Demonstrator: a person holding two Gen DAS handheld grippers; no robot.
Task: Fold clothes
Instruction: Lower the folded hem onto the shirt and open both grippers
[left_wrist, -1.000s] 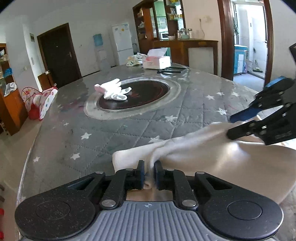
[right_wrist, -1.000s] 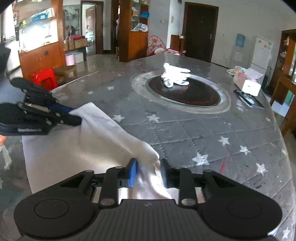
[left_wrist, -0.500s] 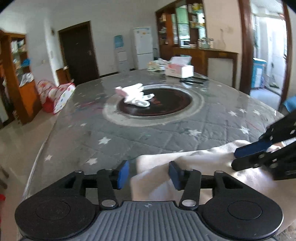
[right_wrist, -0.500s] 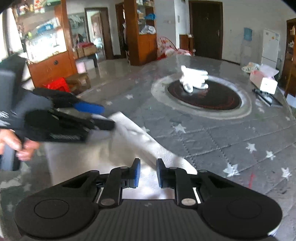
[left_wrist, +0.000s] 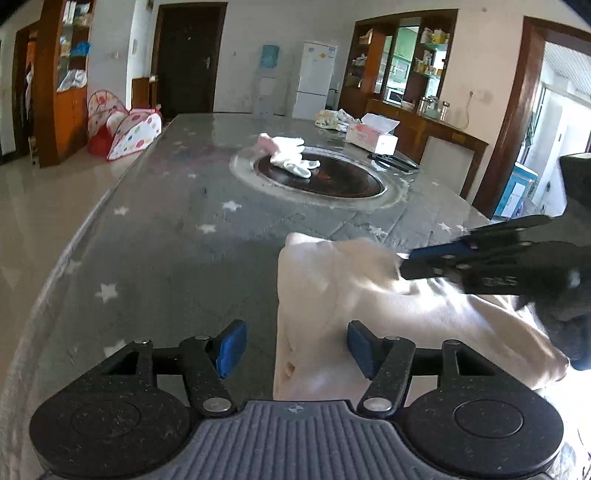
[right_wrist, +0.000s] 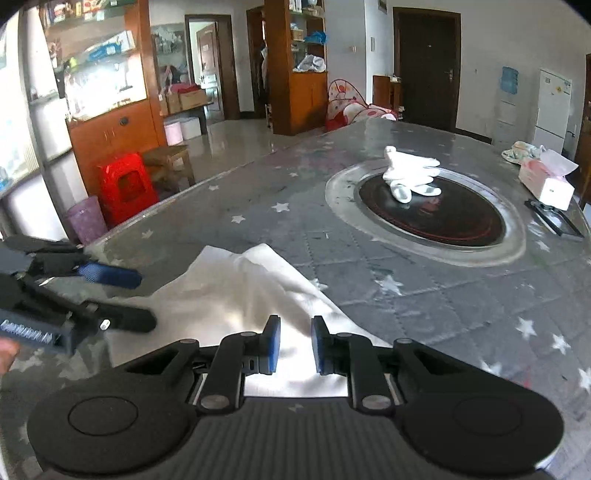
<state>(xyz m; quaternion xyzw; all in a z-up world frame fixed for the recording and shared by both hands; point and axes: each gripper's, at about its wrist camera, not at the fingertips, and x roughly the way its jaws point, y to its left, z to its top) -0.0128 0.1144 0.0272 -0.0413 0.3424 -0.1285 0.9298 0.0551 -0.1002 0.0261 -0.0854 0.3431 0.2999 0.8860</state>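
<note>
The cream-white cotton garment (left_wrist: 369, 314) lies bunched on the grey star-patterned quilted table cover (left_wrist: 177, 266), near the table's edge, between the two claws. The left gripper (left_wrist: 293, 343) has just been opening; its blue-padded jaws stand wide, the cloth's left border lying beneath the gap with neither pad pressing on it. Off to its right the right gripper (left_wrist: 404, 260) reaches in over the garment's raised fold. Seen from its own camera, the right gripper (right_wrist: 294, 345) has narrowed its jaws to a slim gap with cloth lying just beyond and below them; whether the pads pinch the fabric I cannot tell. To its left the left gripper (right_wrist: 142, 299) hangs spread over the garment's edge. Well ahead of both claws, a pair of white gloves (right_wrist: 412, 177) rests on the dark round glass inset (right_wrist: 454, 218), and a pink tissue box (right_wrist: 546, 181) stands farther right.
</note>
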